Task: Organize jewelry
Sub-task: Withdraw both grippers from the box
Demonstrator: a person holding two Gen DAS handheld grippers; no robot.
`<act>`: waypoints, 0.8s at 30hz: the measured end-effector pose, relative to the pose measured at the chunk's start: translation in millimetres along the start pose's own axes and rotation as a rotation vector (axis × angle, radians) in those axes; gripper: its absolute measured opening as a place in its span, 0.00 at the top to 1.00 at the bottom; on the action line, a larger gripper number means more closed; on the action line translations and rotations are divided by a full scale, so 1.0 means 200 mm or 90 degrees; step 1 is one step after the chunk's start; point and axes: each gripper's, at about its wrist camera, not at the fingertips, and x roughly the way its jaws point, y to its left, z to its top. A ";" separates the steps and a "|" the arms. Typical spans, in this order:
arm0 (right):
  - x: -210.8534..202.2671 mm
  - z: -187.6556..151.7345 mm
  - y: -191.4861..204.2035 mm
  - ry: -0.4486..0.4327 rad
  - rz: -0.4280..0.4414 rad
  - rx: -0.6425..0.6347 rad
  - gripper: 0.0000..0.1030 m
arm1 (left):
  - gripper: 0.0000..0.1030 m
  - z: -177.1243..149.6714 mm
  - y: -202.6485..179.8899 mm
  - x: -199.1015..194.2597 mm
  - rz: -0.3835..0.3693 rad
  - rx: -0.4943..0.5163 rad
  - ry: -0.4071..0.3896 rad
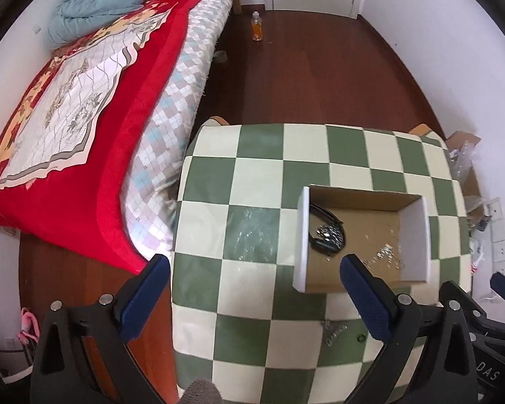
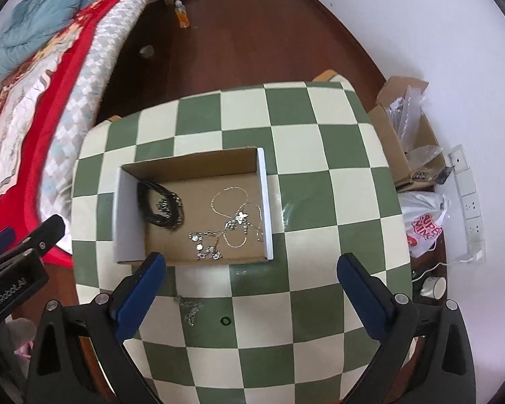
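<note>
Centrally, a shallow cardboard tray (image 2: 192,168) with white outer walls and a brown corrugated floor sits on a table draped in a glossy green-and-cream checkered cloth (image 2: 320,202). Against the tray's left wall lies a coiled black cord necklace (image 2: 160,207) with a sparkling beaded pendant. Right of it, still inside the tray, thin silver chains (image 2: 234,217) with small star and crystal charms lie loosely tangled. Outside the tray, on the cloth just below its near wall, rest a small crumpled silver chain (image 2: 190,309) and, beside that, a dark ring (image 2: 225,320). Both padded blue tongs, left gripper (image 1: 254,269) and right gripper (image 2: 250,267), hang spread wide with nothing between them, near the tray's front edge.
</note>
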 end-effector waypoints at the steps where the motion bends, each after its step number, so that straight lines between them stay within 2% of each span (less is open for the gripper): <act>1: -0.03 -0.01 0.00 -0.005 0.004 -0.001 0.01 | 0.00 -0.01 0.01 -0.02 0.001 -0.002 -0.002; 15: -0.38 -0.11 0.06 -0.056 0.018 -0.015 0.01 | 0.00 -0.16 0.08 -0.27 0.000 -0.016 0.013; 19: -0.32 -0.19 0.05 -0.017 0.045 0.001 0.00 | 0.00 -0.24 0.10 -0.18 0.021 -0.014 0.044; 22: -0.15 -0.29 0.02 0.042 0.051 0.016 0.01 | 0.00 -0.32 0.09 -0.05 0.053 0.000 0.086; 24: -0.05 -0.35 0.01 0.064 0.052 0.018 0.08 | 0.00 -0.37 0.09 0.04 0.070 0.014 0.107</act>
